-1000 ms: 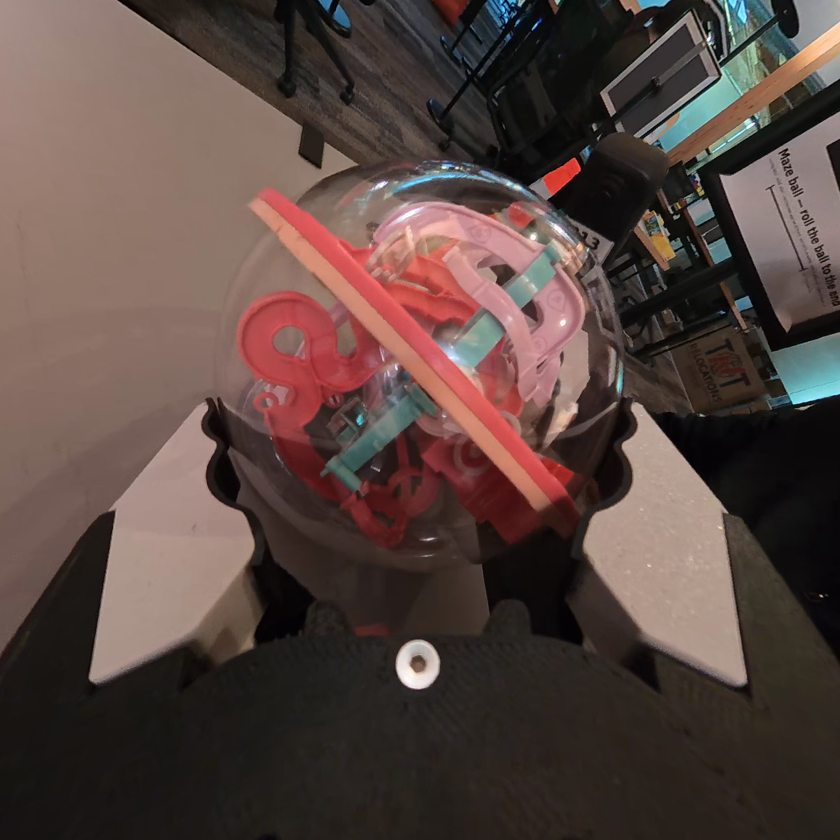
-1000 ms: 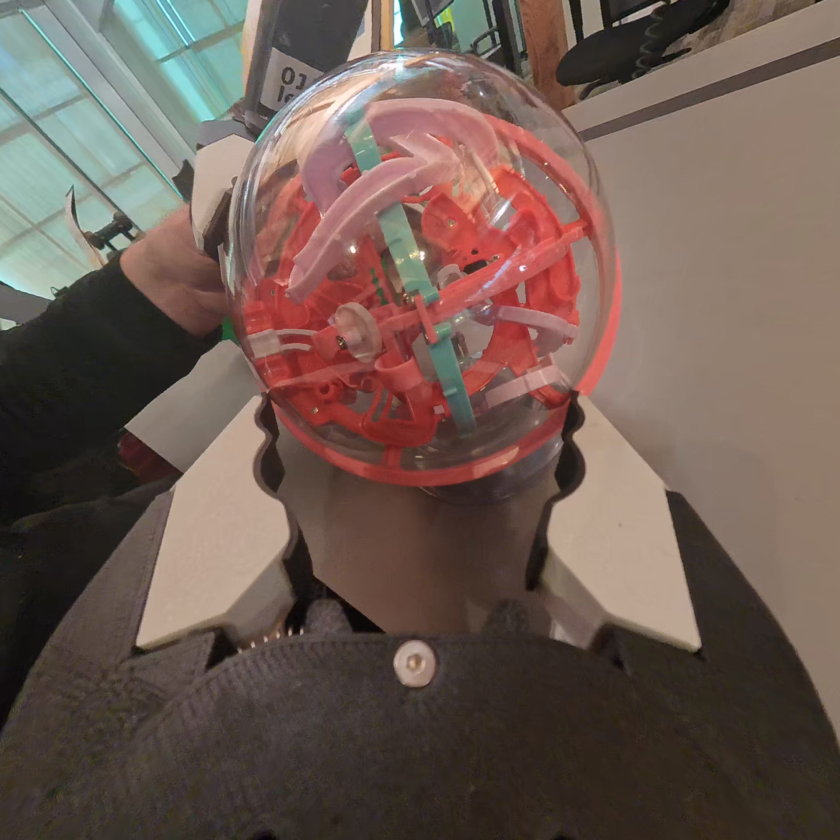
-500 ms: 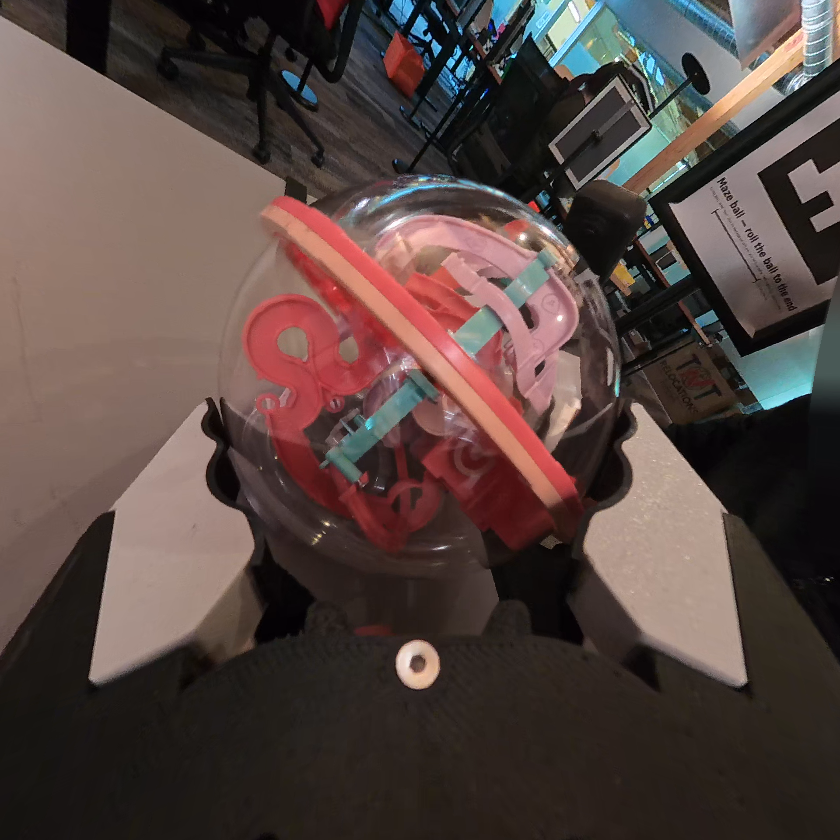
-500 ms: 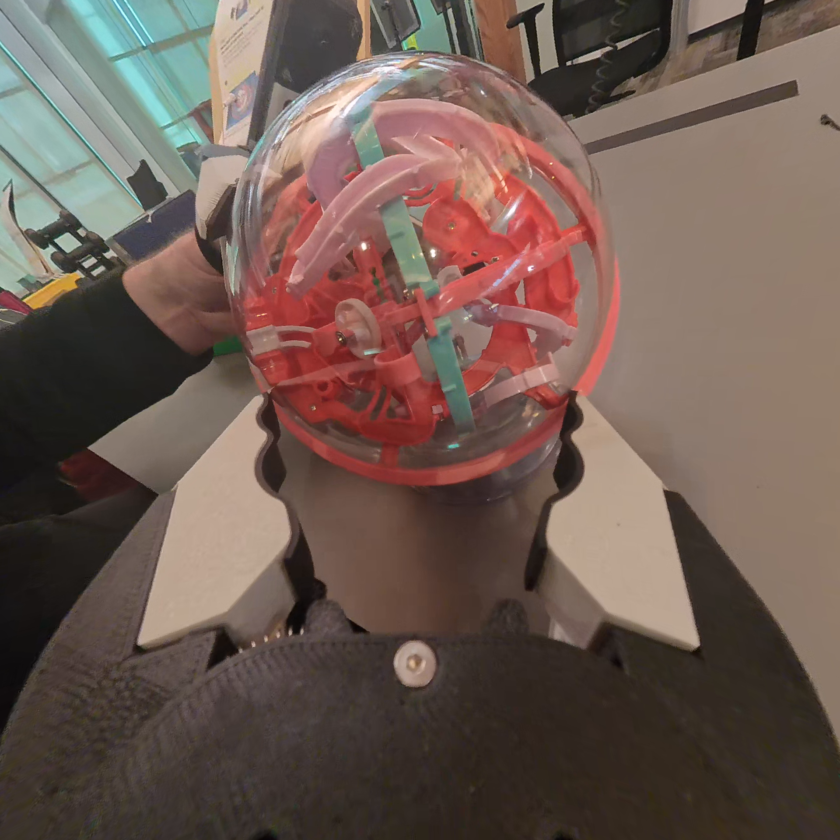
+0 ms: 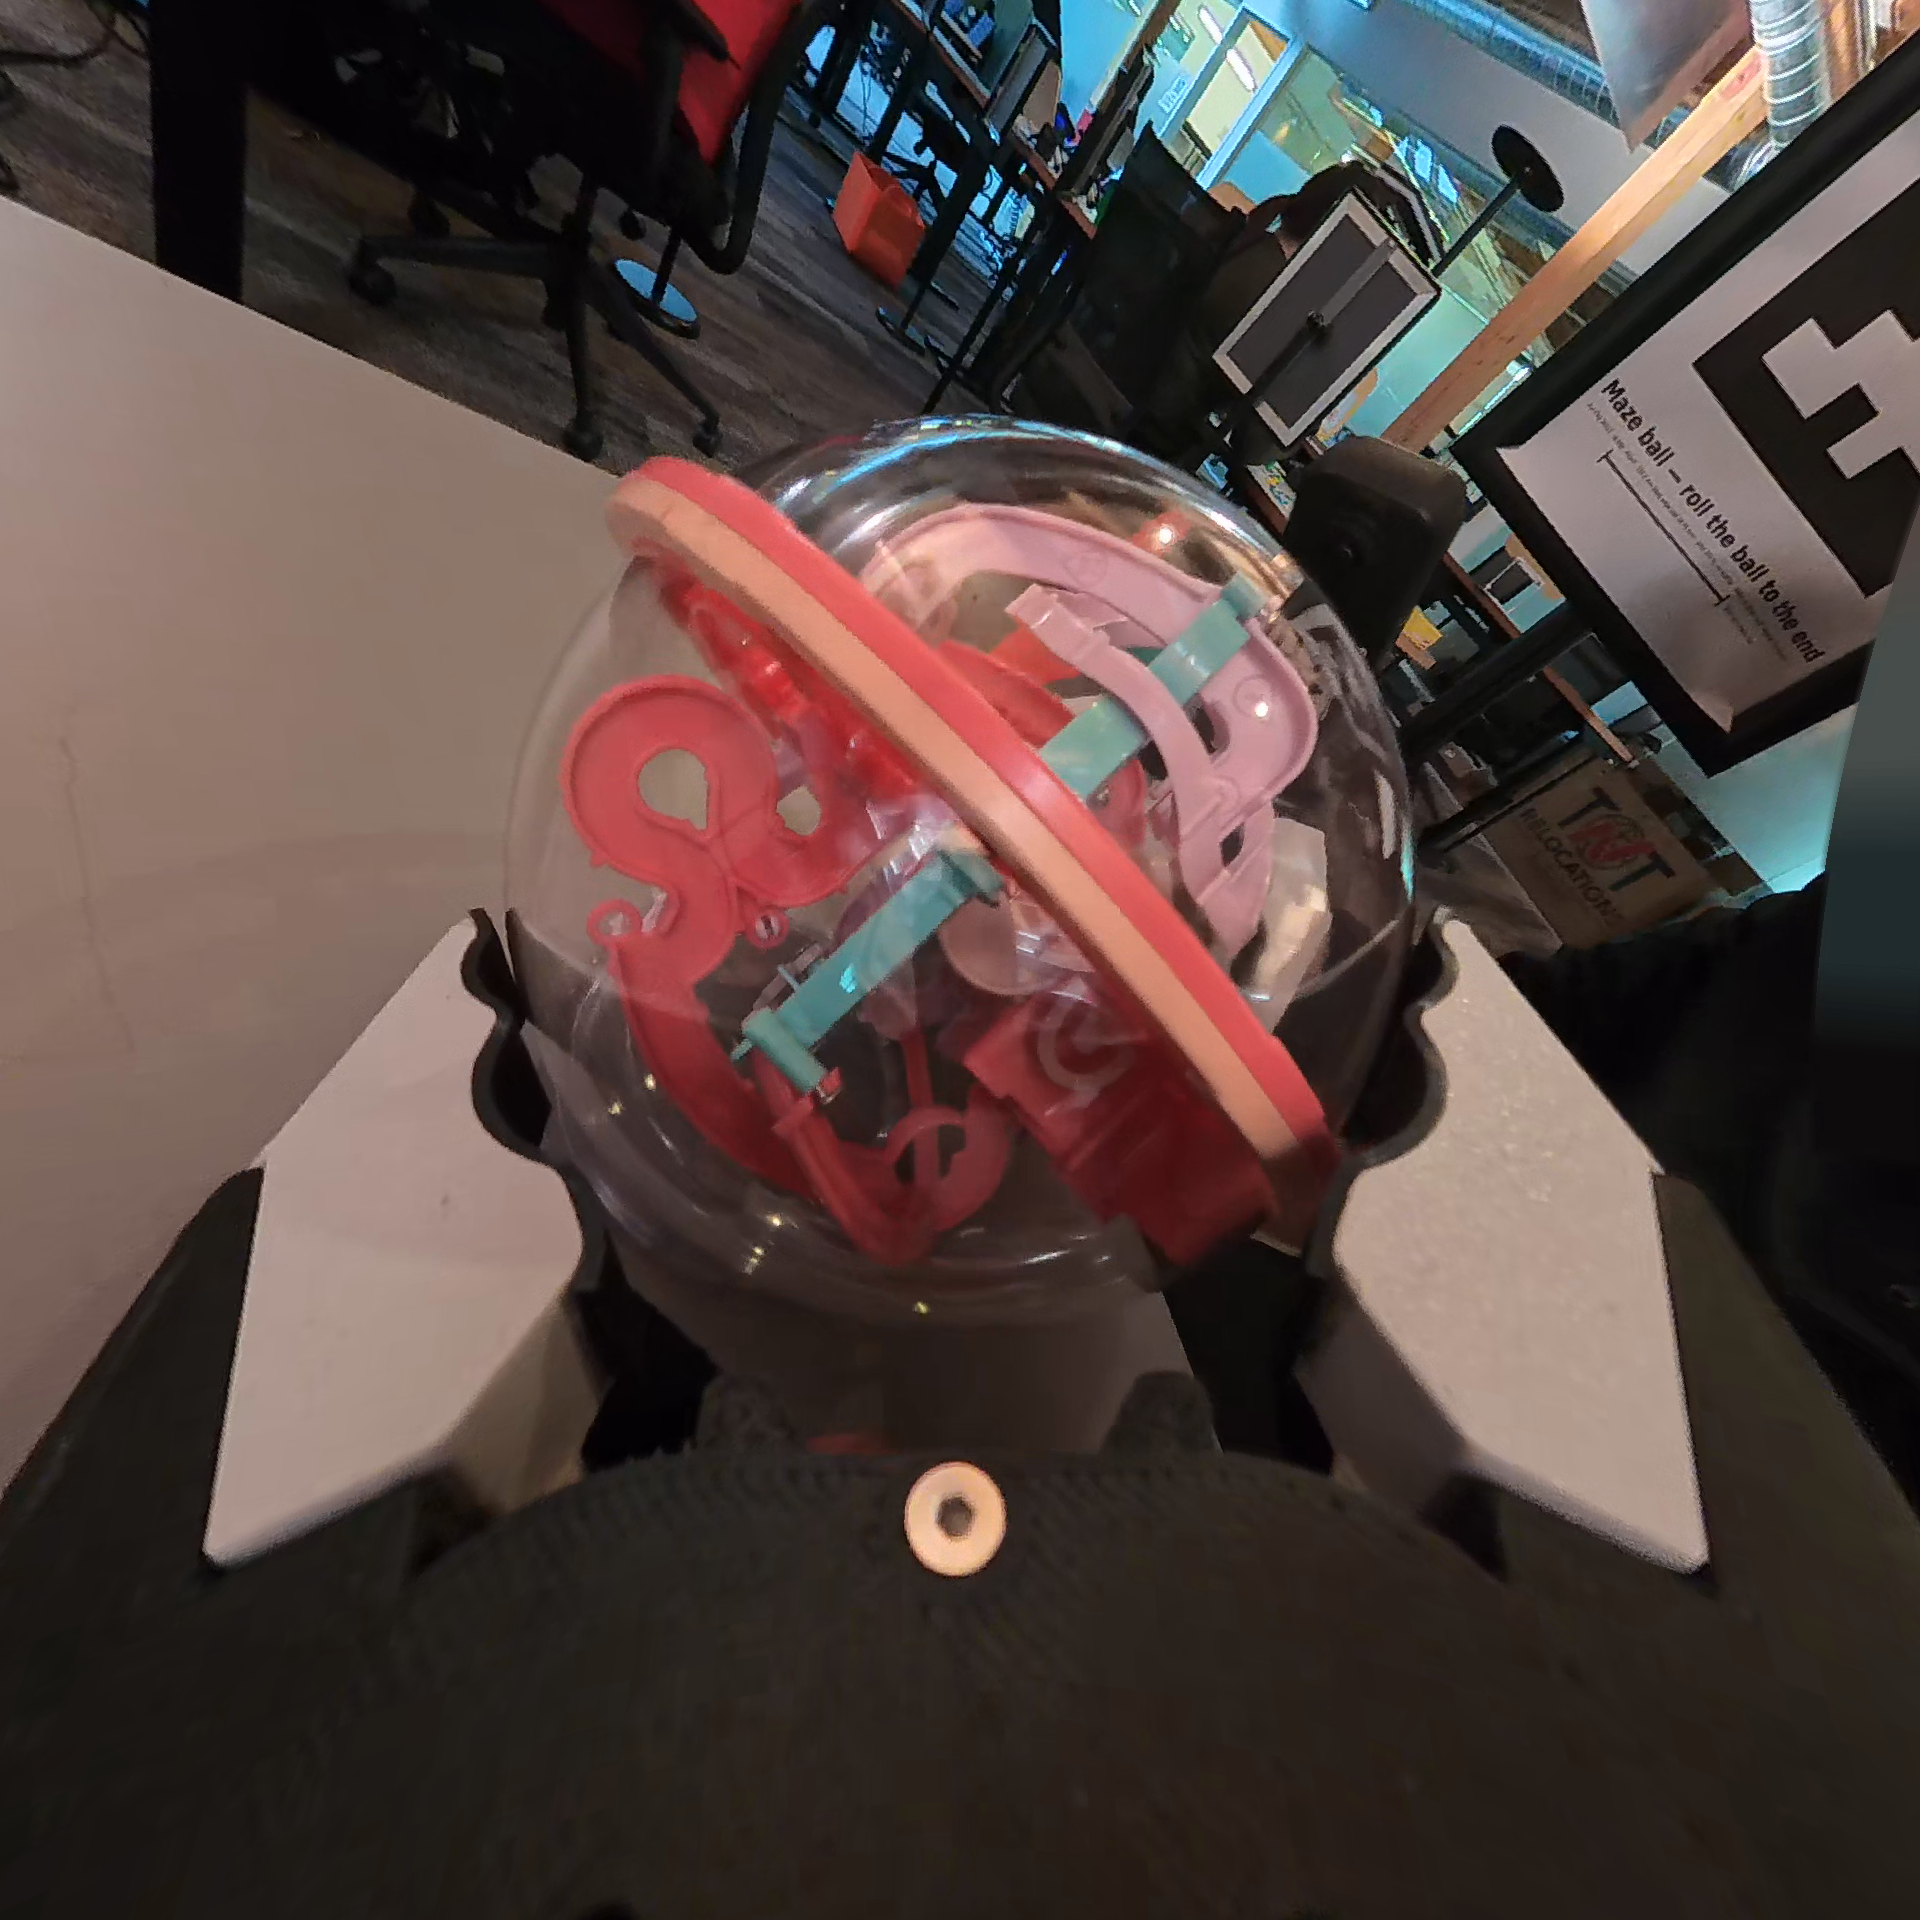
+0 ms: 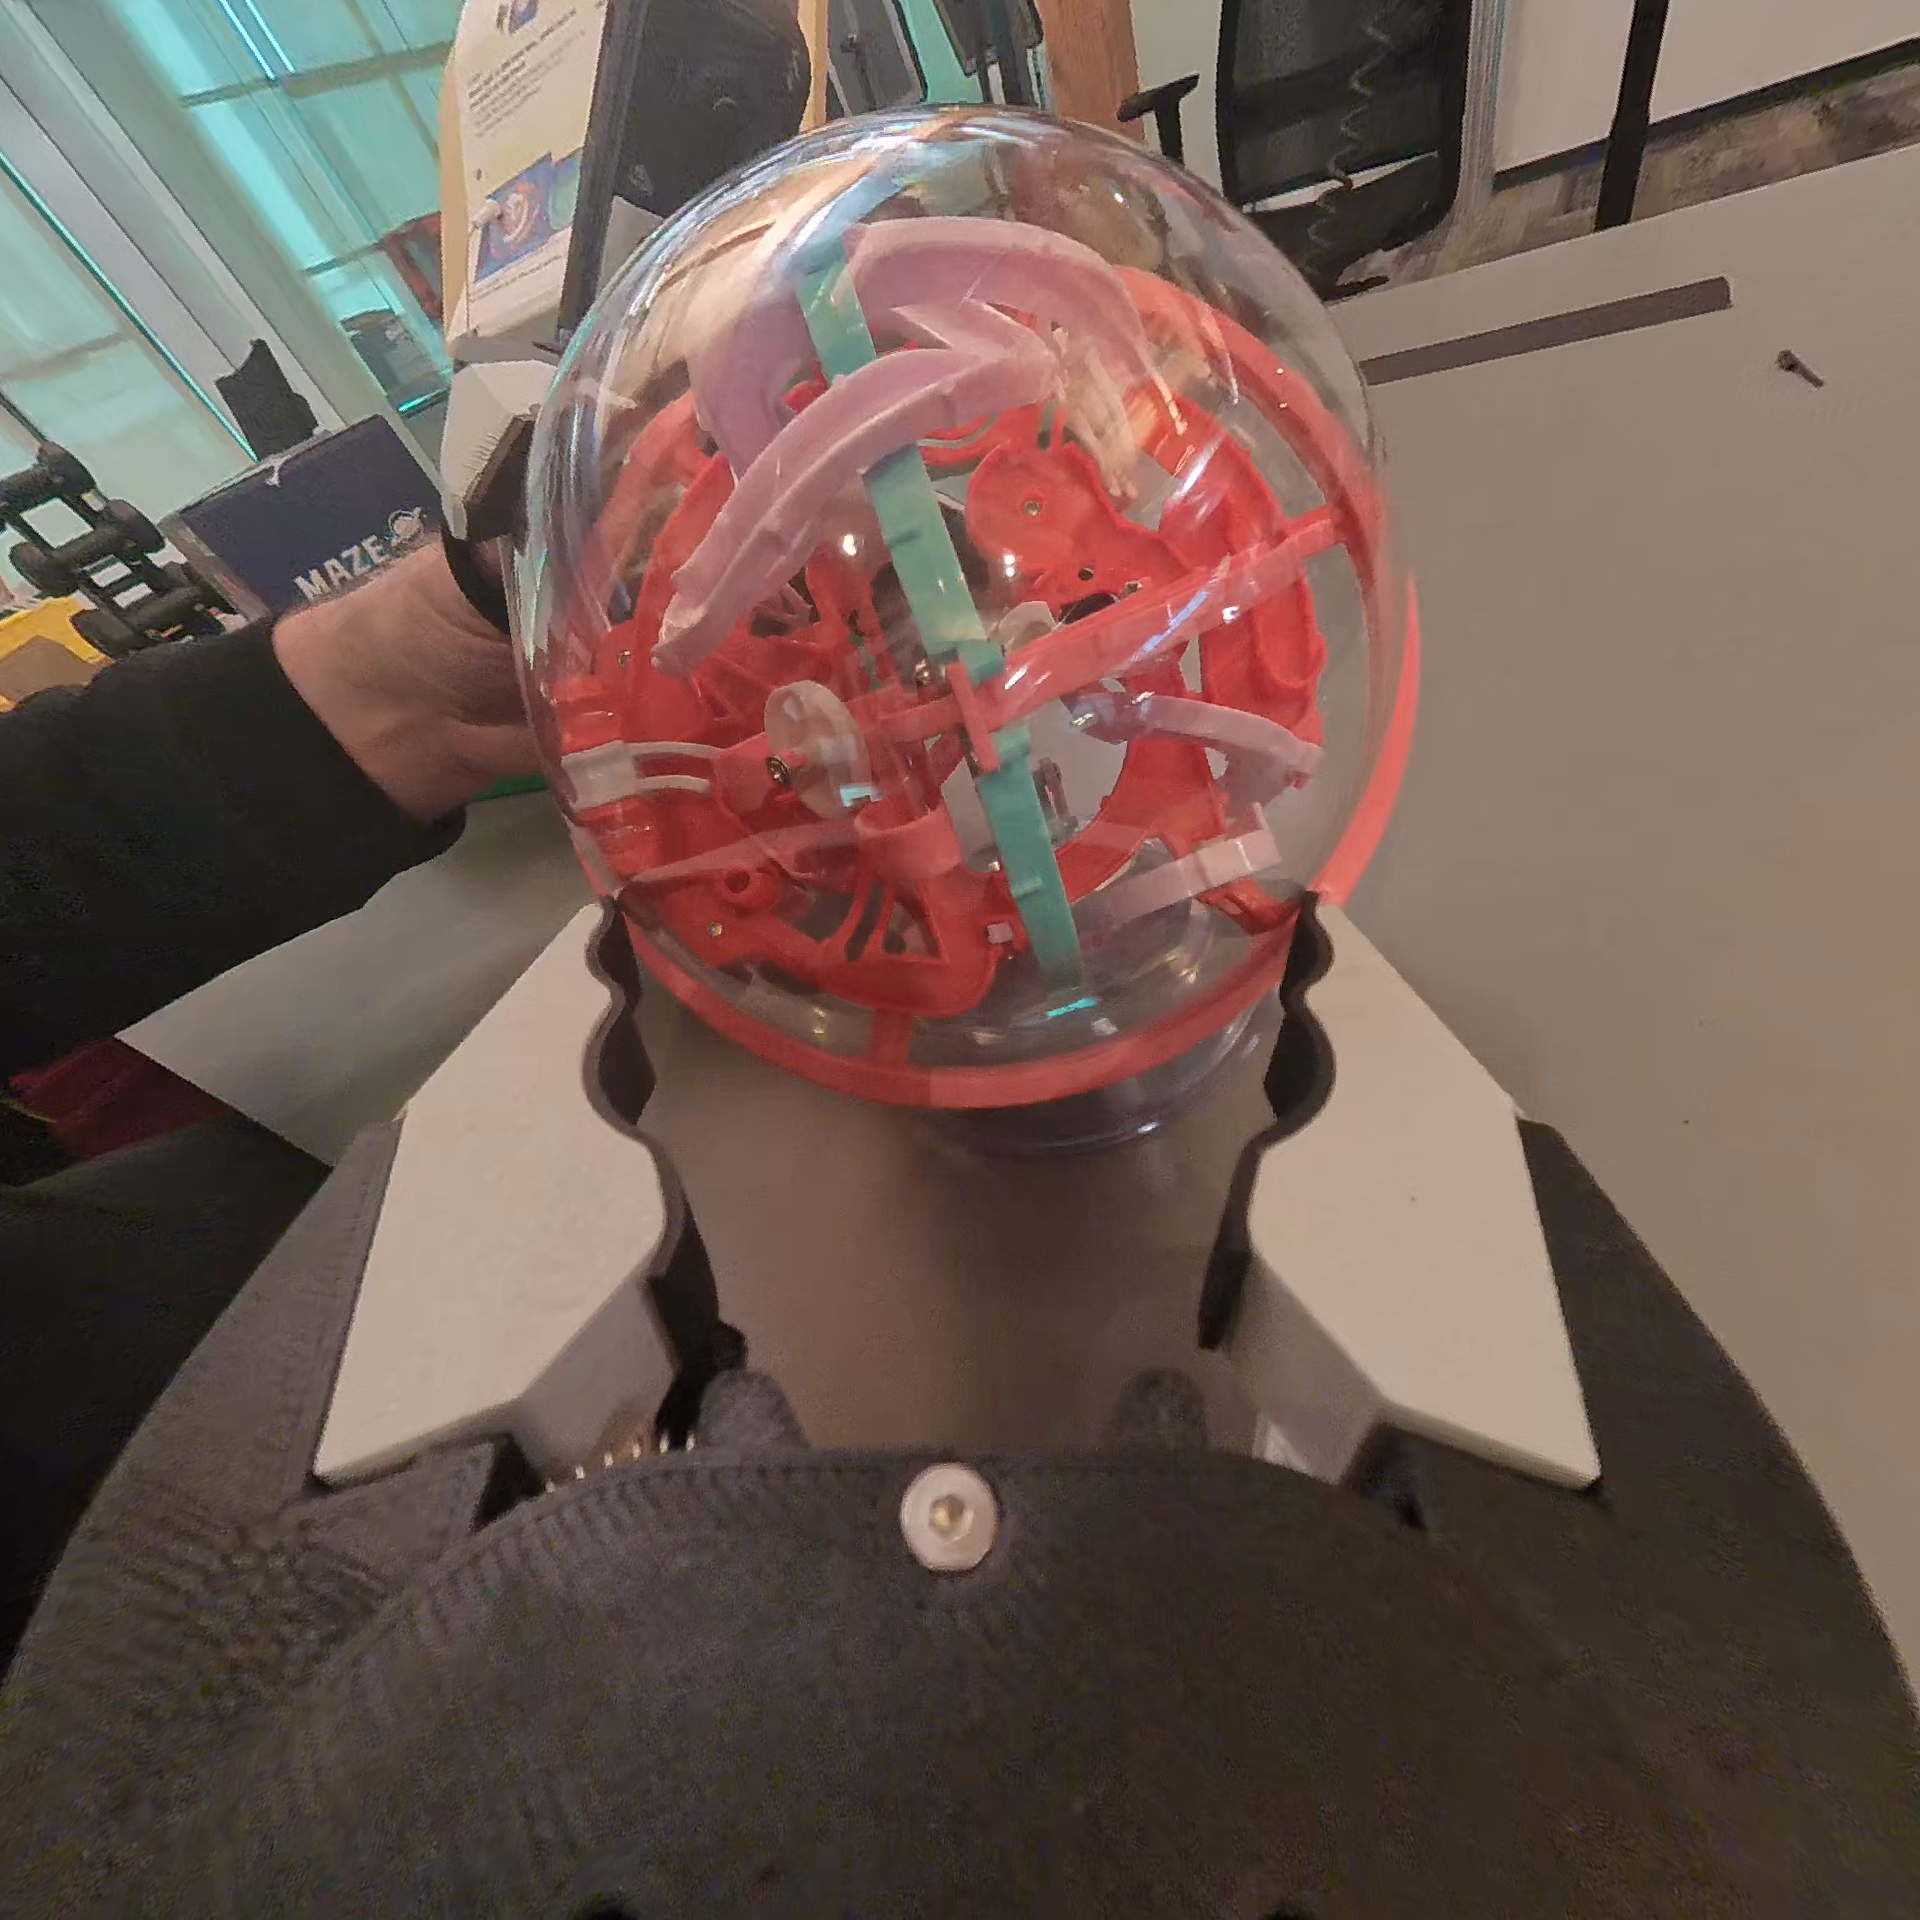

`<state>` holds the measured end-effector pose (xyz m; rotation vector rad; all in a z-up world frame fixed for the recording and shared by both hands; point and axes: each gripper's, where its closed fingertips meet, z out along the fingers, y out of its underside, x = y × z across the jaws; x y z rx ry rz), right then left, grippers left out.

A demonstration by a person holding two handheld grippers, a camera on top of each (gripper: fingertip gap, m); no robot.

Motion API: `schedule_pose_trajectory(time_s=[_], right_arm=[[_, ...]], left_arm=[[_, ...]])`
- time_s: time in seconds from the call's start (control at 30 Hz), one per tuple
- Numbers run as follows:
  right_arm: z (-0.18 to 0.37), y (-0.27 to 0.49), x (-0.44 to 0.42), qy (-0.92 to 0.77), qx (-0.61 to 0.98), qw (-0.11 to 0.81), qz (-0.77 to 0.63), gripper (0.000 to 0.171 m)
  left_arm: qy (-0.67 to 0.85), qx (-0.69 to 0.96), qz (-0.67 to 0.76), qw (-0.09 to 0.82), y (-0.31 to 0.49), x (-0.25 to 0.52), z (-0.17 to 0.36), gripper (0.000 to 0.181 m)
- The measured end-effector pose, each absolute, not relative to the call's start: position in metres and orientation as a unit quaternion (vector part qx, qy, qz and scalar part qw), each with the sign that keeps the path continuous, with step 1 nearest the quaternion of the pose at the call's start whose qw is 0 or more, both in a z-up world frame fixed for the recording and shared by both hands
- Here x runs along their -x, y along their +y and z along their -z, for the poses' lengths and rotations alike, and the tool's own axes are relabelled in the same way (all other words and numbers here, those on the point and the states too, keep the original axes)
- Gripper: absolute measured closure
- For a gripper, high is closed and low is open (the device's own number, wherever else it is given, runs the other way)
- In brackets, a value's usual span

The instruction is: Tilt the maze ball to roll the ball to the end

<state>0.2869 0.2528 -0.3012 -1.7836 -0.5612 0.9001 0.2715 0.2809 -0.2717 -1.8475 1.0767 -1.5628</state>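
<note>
While the left gripper (image 5: 956, 997) clamps it from both sides, the maze ball (image 5: 956, 842) fills the middle of the left wrist view, seated between the two white fingers (image 5: 416, 1195) with their dark wavy pads pressed against the clear shell on the left and right. The sphere's lower part sinks into the gap between the fingers, and its upper part rises beyond their tips. A red and cream ring (image 5: 966, 810) crosses the sphere on a slant, high at the far left and low at the near right. Red, pink and teal tracks wind inside. To the left lies a pale table (image 5: 208, 623); far beyond it stand office chairs (image 5: 644, 156) on a dark floor, and at the far right a framed sign (image 5: 1745, 436) leans. The small ball inside cannot be made out.

Seen from the right wrist view, the right gripper (image 6: 961, 935) grips the same maze ball (image 6: 966, 623) lower down, its white fingers (image 6: 499, 1195) touching the shell near the bottom at left and right, so most of the sphere stands past the fingertips. The red ring (image 6: 1039, 1081) runs low across the near side and up the right edge. A teal strip (image 6: 935, 582) runs roughly top to bottom among pink and red tracks. At the left, a hand (image 6: 416, 675) in a dark sleeve (image 6: 156, 810) holds the other gripper, whose white finger touches the sphere's far left side. The pale table (image 6: 1662, 727) spreads to the right, with a dark chair (image 6: 1340, 114) farther off.
</note>
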Motion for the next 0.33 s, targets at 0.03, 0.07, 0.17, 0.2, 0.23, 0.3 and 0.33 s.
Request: schedule_pose_trajectory(time_s=[0.03, 0.07, 0.17, 0.2, 0.23, 0.3, 0.33], right_arm=[[0.3014, 0.2528, -0.2869, -0.234, 0.74, 0.51, -0.371, 0.05], [0.3016, 0.2528, -0.287, -0.234, 0.74, 0.512, -0.369, 0.05], [0.3017, 0.2535, -0.287, -0.234, 0.739, 0.514, -0.367, 0.05], [0.3018, 0.2538, -0.2872, -0.234, 0.739, 0.515, -0.366, 0.05], [0.3018, 0.2541, -0.2874, -0.234, 0.739, 0.515, -0.365, 0.05], [0.3021, 0.2546, -0.2877, -0.235, 0.739, 0.517, -0.363, 0.05], [0.3023, 0.2548, -0.2878, -0.235, 0.739, 0.518, -0.361, 0.05]], left_arm=[[0.396, 0.674, 0.572, 0.246, 0.2808, -0.2716, 0.2717, 0.024], [0.399, 0.672, 0.572, 0.249, 0.2808, -0.2716, 0.2716, 0.024], [0.399, 0.668, 0.575, 0.253, 0.2816, -0.2719, 0.2712, 0.024], [0.398, 0.667, 0.576, 0.254, 0.2821, -0.2721, 0.271, 0.024], [0.399, 0.666, 0.577, 0.255, 0.2824, -0.2722, 0.2708, 0.024], [0.4, 0.664, 0.577, 0.258, 0.2829, -0.2725, 0.2706, 0.024], [0.401, 0.662, 0.577, 0.26, 0.2831, -0.2728, 0.2705, 0.024]])
